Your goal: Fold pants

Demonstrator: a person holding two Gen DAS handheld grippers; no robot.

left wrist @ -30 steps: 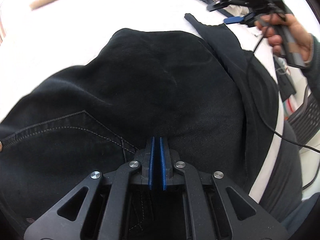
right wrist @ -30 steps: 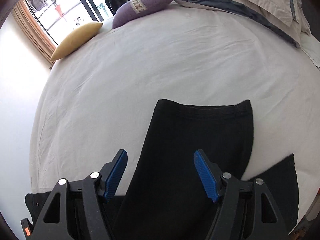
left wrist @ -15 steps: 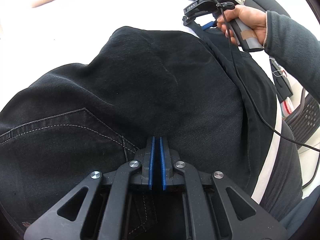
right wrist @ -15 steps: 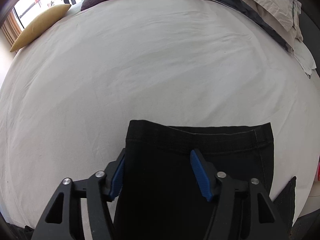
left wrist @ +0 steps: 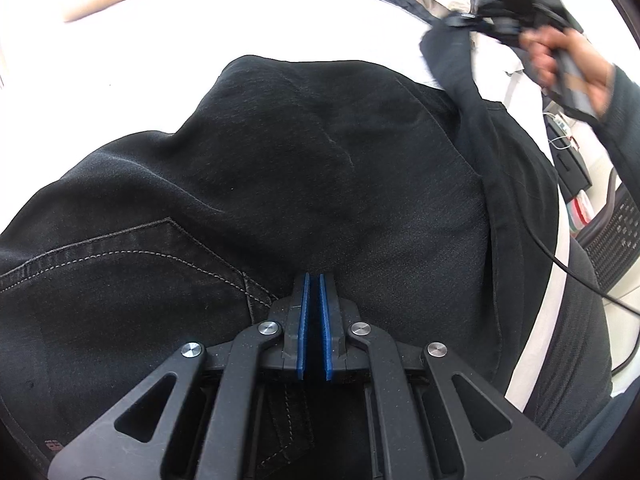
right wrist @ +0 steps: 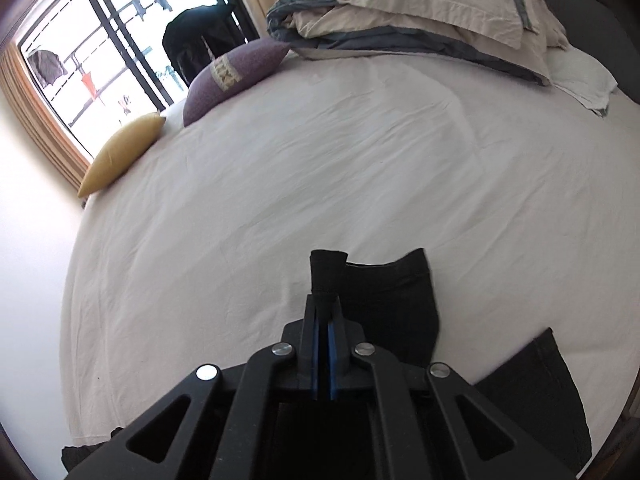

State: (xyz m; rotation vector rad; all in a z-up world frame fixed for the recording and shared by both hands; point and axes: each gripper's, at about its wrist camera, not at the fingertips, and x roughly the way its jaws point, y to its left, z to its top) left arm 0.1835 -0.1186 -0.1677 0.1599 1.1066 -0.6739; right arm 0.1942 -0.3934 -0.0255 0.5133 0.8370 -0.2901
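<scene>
A: the pants (left wrist: 280,184) look like matt black denim, pale stitching on the pocket.
B: yep, and the bed (right wrist: 360,168) sheet's creased white cotton. fingers (left wrist: 303,320) have ribbed blue rubbery pads.

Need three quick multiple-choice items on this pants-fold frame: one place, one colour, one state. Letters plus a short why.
1. Where does the purple patterned cushion lie?
A. at the bed's far side by the window
B. on the black denim pants
C. on the floor

2. What colour are the right gripper pads?
A. red
B. blue
C. yellow

3. What is the right gripper's state?
A. wide open above the white bedsheet
B. shut on nothing
C. shut on the pants leg hem

Key: 1 A, it sits beside the yellow cushion under the window. 2 B, blue strips line both fingers. 3 C, the hem of the black denim pants is pinched between the pads and lifted off the white bedsheet.
</scene>
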